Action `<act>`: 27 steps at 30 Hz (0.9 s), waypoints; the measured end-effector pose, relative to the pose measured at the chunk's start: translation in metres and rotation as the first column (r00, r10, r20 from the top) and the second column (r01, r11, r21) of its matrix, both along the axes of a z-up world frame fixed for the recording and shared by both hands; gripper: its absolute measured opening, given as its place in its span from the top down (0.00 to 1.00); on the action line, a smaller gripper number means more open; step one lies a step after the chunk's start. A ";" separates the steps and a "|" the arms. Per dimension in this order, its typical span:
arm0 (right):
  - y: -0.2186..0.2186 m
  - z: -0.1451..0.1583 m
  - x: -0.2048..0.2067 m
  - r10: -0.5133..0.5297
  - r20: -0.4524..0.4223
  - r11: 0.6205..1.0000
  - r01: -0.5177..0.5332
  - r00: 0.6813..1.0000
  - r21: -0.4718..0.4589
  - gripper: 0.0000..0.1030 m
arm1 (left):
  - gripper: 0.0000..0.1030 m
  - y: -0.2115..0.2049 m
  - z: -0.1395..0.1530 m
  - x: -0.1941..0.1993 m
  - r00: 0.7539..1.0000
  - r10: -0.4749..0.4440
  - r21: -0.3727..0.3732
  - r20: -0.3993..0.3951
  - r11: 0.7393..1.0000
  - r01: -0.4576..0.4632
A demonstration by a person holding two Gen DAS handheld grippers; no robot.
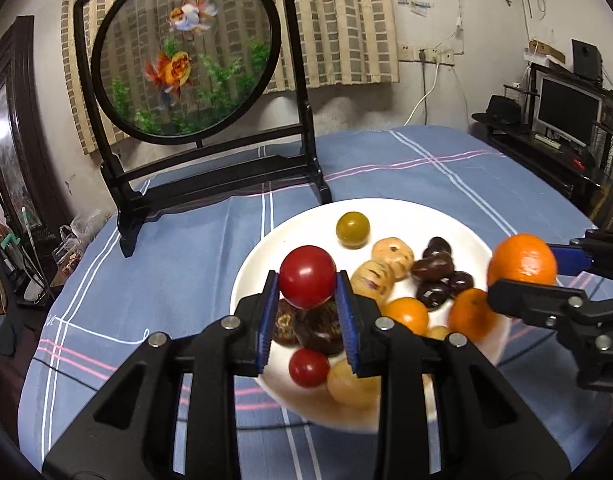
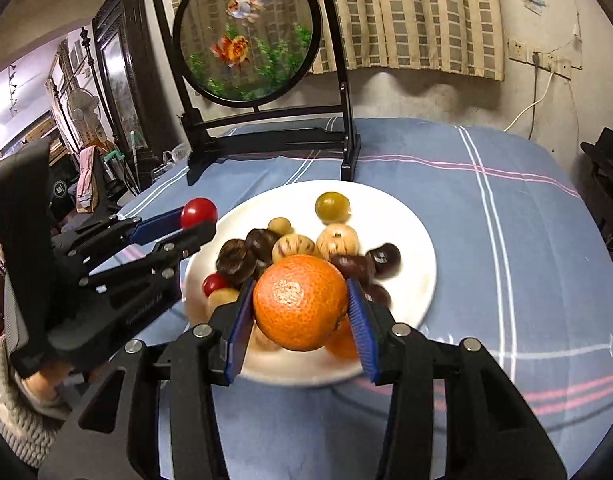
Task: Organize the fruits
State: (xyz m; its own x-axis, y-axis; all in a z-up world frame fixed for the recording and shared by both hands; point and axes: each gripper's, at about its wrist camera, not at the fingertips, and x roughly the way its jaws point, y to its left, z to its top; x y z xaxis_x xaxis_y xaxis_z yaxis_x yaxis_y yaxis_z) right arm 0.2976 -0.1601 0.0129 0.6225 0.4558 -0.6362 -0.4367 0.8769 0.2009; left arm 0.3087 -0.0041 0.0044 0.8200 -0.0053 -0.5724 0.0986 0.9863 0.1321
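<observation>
The white plate (image 1: 446, 216) is smeared along its near rim, and the left claw (image 1: 307, 280) covers part of its near left side. Behind the red tomato (image 1: 307, 276) held there, two dark brown fruits (image 1: 320, 330) show only in part. The smaller orange fruit (image 1: 472, 314) is blurred and half covered by the right claw (image 1: 522, 266). In the right wrist view the held orange (image 2: 300, 302) hides the fruit behind it. The worktop (image 1: 166, 260) is cut off at the near edge.

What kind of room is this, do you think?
Probably a lived-in home room: a table under a blue plaid cloth, a goldfish screen before curtains, and a monitor on a cluttered shelf.
</observation>
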 end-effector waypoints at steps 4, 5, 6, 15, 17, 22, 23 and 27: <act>0.011 -0.009 0.021 -0.009 -0.008 1.000 0.008 1.000 -0.021 0.56 | 0.72 0.003 -0.012 0.022 0.999 0.000 -0.014 -0.037 1.000 0.000; 0.013 -0.011 0.025 -0.014 -0.006 0.999 0.014 1.000 -0.029 0.56 | 0.72 0.003 -0.014 0.026 0.999 -0.001 -0.015 -0.043 1.000 0.000; 0.014 -0.014 0.027 -0.020 -0.005 0.999 0.019 1.000 -0.039 0.56 | 0.72 0.003 -0.016 0.030 0.999 -0.001 -0.016 -0.050 1.000 0.000; 0.014 -0.033 0.042 -0.073 0.003 0.993 0.073 0.997 -0.098 0.22 | 0.46 -0.001 -0.034 0.045 0.996 0.004 -0.005 -0.089 1.000 -0.005; 0.013 -0.029 0.038 -0.071 0.024 0.993 0.073 0.997 -0.093 0.18 | 0.37 0.000 -0.035 0.043 0.997 0.019 -0.001 -0.077 1.000 -0.019; 0.007 -0.020 0.031 -0.087 0.026 0.994 0.088 0.996 -0.068 0.18 | 0.30 -0.001 -0.029 0.033 0.997 0.020 -0.001 -0.071 1.000 -0.021; 0.006 -0.018 0.027 -0.092 0.026 0.994 0.093 0.995 -0.059 0.18 | 0.25 -0.001 -0.028 0.030 0.998 0.022 0.000 -0.064 1.000 -0.022; -0.001 -0.010 0.007 -0.114 0.034 0.993 0.115 0.993 -0.022 0.09 | 0.11 0.000 -0.017 0.005 0.999 0.032 0.011 -0.022 0.999 -0.031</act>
